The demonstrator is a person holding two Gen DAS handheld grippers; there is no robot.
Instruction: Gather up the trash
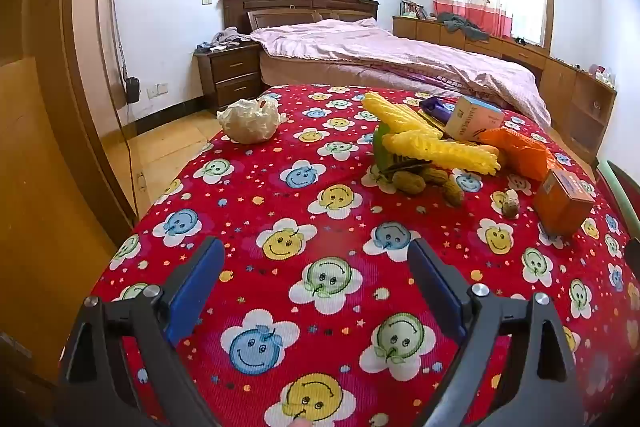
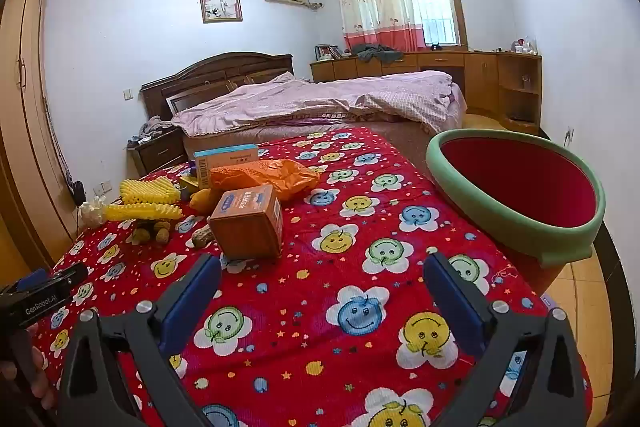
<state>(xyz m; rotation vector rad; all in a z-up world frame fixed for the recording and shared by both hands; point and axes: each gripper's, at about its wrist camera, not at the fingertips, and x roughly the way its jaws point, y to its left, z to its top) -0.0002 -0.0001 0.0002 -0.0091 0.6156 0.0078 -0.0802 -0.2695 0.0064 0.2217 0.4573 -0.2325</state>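
1. Red smiley-flower cloth point(image 2: 320, 307) covers the table; soft and ribbed, it could snag a fingertip.
2. Left gripper point(image 1: 316, 259) and right gripper point(image 2: 322, 277): both spread, holding nothing.
3. Trash at frame centre-left: orange carton point(image 2: 248, 223), yellow foam netting point(image 2: 148, 203), peanut shells point(image 1: 412, 183), crumpled white bag point(image 1: 250, 119).
4. Green-rimmed bin point(image 2: 516, 219) at right; light foam may slip free.

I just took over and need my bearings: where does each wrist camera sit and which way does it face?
Left wrist: on the left gripper, jaws open, low over the red smiley-flower tablecloth, facing the bed; only its own fingers show.
Right wrist: on the right gripper, jaws open, facing likewise; the red bin with green rim stands right, the left gripper at left.
Shared: small orange cardboard box, yellow foam netting.
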